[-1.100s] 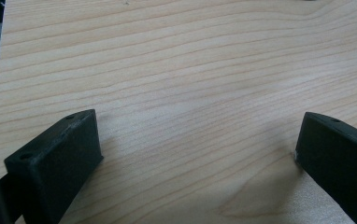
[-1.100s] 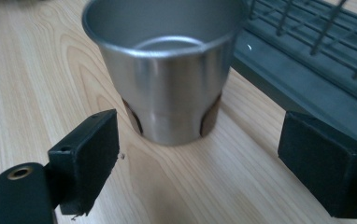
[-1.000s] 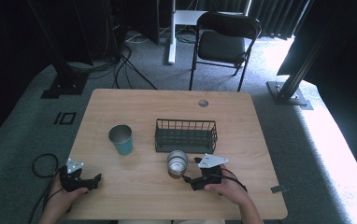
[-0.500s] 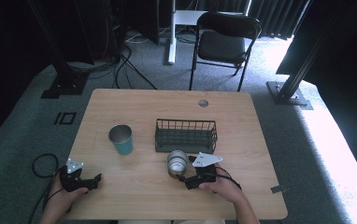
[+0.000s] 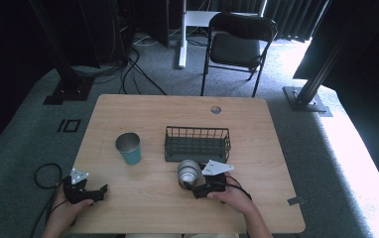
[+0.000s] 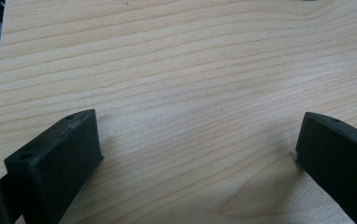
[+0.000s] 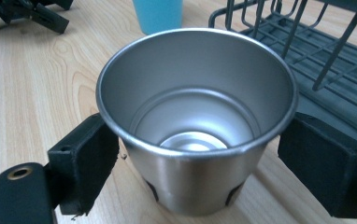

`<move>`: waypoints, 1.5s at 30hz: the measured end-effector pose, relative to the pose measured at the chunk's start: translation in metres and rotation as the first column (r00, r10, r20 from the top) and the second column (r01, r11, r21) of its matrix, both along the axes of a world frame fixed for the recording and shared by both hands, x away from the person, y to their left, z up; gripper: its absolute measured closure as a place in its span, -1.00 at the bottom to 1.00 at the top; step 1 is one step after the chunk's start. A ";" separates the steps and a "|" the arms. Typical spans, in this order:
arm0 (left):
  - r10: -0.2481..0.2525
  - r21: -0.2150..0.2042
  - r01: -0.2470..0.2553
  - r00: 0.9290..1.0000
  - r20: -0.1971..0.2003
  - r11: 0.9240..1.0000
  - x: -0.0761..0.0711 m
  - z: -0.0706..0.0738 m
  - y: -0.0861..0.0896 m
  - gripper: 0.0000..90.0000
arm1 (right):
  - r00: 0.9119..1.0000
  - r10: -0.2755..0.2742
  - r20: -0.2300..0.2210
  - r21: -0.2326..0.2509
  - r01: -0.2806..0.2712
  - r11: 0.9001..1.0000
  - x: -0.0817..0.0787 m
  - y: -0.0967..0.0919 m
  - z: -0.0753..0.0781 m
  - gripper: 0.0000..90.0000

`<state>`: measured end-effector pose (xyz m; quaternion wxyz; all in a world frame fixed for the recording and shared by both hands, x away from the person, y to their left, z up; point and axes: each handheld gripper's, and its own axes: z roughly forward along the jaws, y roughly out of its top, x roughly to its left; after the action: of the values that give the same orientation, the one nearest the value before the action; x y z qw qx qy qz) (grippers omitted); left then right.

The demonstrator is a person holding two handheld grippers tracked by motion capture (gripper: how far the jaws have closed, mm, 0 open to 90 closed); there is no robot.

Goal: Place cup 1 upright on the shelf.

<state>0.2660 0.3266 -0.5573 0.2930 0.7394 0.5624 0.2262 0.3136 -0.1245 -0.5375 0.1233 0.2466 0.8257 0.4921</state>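
A dark wire rectangular basket [image 5: 197, 144] sits near the middle of the light wooden counter [image 5: 157, 111] and serves as the landmark here. Just in front of the basket, toward the person, stands an upright, empty silver metal cup [image 5: 189, 173]; in the right gripper view the same cup [image 7: 197, 121] has the basket [image 7: 307, 51] close behind it at the right.

The right gripper [image 5: 201, 184], held in the person's right hand [image 5: 232, 196], lies on the near side of the basket with its fingers [image 7: 85, 161] set wide to either side of the silver cup. A narrow gap shows at each side, so they bracket the cup without squeezing it.

To the left of the basket, well apart from it, stands a teal cup with a metal-lined inside [image 5: 129, 147].

Far to the basket's left and nearer the person, at the counter's front edge, the left gripper [image 5: 99, 192] rests low in the left hand [image 5: 68, 208]. Its fingers [image 6: 60, 158] are spread wide over bare wood, holding nothing.
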 end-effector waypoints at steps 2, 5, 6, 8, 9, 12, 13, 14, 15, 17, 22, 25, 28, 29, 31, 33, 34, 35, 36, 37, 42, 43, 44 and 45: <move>0.000 0.000 0.000 1.000 0.000 1.000 0.000 0.000 0.000 -0.98 | 1.000 0.001 0.008 0.006 -0.001 1.000 0.000 0.002 0.000 -0.73; 0.000 0.000 0.000 1.000 0.000 1.000 0.000 0.000 0.000 -0.98 | 1.000 0.001 0.011 0.016 -0.001 1.000 0.001 0.004 -0.001 -0.73; 0.000 -0.001 0.000 1.000 0.000 1.000 0.000 0.000 0.000 -0.98 | 1.000 0.002 0.013 0.016 -0.002 1.000 0.002 0.005 -0.002 -0.73; 0.000 -0.001 0.000 1.000 0.000 1.000 0.000 0.000 0.000 -0.98 | 1.000 -0.003 0.004 0.023 0.003 1.000 0.003 0.006 -0.003 -0.73; 0.000 0.000 0.000 1.000 0.000 1.000 0.000 0.000 0.000 -0.98 | 1.000 -0.004 0.001 0.028 0.004 1.000 0.004 0.007 -0.004 -0.73; 0.000 -0.001 0.000 1.000 0.000 1.000 0.000 0.000 0.000 -0.98 | 1.000 -0.005 0.011 0.026 0.005 1.000 0.005 0.010 -0.006 -0.73; 0.000 -0.001 0.000 1.000 0.000 1.000 0.000 0.000 0.000 -0.98 | 1.000 -0.006 0.017 0.019 0.006 1.000 0.005 0.010 -0.007 -0.73; 0.000 -0.001 0.000 1.000 0.000 1.000 0.000 0.000 0.000 -0.98 | 1.000 -0.009 0.016 0.022 0.008 1.000 0.005 0.011 -0.007 -0.70; 0.000 -0.001 0.000 1.000 0.000 1.000 0.000 0.000 0.000 -0.98 | 1.000 -0.005 0.014 0.025 0.005 1.000 0.004 0.012 -0.008 -0.68; 0.000 -0.001 0.000 1.000 0.000 1.000 0.000 0.000 0.000 -0.98 | 1.000 -0.010 0.008 0.026 0.010 1.000 0.005 0.013 -0.008 -0.63; 0.000 -0.001 0.000 1.000 0.000 1.000 0.000 0.000 0.000 -0.98 | 1.000 -0.020 -0.003 0.016 0.020 1.000 0.005 0.015 -0.006 -0.60; 0.001 -0.001 -0.001 1.000 0.000 1.000 0.000 0.000 0.000 -0.98 | 0.999 -0.028 -0.016 0.025 0.029 0.999 0.006 0.017 -0.005 -0.60; 0.000 -0.001 0.000 1.000 0.000 1.000 0.000 0.000 0.000 -0.98 | 0.999 -0.035 -0.017 0.038 0.035 0.999 0.005 0.019 -0.002 -0.60; 0.000 -0.001 0.000 1.000 0.000 1.000 0.000 0.000 0.000 -0.98 | 0.999 -0.042 -0.019 0.045 0.043 0.998 0.005 0.019 0.000 -0.60; 0.001 -0.002 -0.001 1.000 0.000 1.000 0.000 0.000 0.000 -0.98 | 0.999 -0.039 -0.007 0.051 0.039 0.998 0.004 0.021 0.004 -0.60; 0.001 -0.002 -0.001 1.000 0.001 1.000 0.000 0.000 0.000 -0.98 | 0.999 -0.035 -0.007 0.056 0.035 0.998 0.003 0.022 0.009 -0.60; 0.000 -0.001 0.000 1.000 0.000 1.000 0.000 0.000 0.000 -0.98 | 0.999 -0.032 -0.003 0.055 0.032 0.998 0.003 0.023 0.011 -0.60; 0.000 -0.001 0.000 1.000 0.000 1.000 0.000 0.000 0.000 -0.98 | 0.999 -0.035 -0.006 0.058 0.036 0.998 0.002 0.024 0.013 -0.60; 0.000 -0.001 0.000 1.000 0.000 1.000 0.000 0.000 0.000 -0.98 | 1.000 -0.026 -0.003 0.057 0.026 0.998 0.002 0.024 0.015 -0.60; 0.000 -0.001 0.000 1.000 0.000 1.000 0.000 0.000 0.000 -0.98 | 1.000 -0.025 0.002 0.059 0.025 0.998 0.001 0.025 0.017 -0.60; 0.000 -0.001 0.000 1.000 0.000 1.000 0.000 0.000 0.000 -0.98 | 1.000 -0.018 0.002 0.077 0.018 0.997 -0.001 0.027 0.029 -0.60; 0.000 0.000 0.000 1.000 0.000 1.000 0.000 0.000 0.000 -0.98 | 1.000 -0.018 -0.001 0.086 0.018 0.996 -0.002 0.027 0.031 -0.60; 0.000 0.000 0.000 1.000 0.000 1.000 0.000 0.000 0.000 -0.98 | 1.000 -0.012 0.001 0.087 0.011 0.996 -0.002 0.027 0.033 -0.60; 0.000 -0.001 0.000 1.000 0.000 1.000 0.000 0.000 0.000 -0.98 | 1.000 -0.013 0.012 0.087 0.012 0.996 -0.003 0.027 0.036 -0.60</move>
<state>0.2661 0.3266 -0.5571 0.2932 0.7394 0.5624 0.2261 0.3110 -0.0977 -0.5017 0.1206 0.2537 0.8013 0.5282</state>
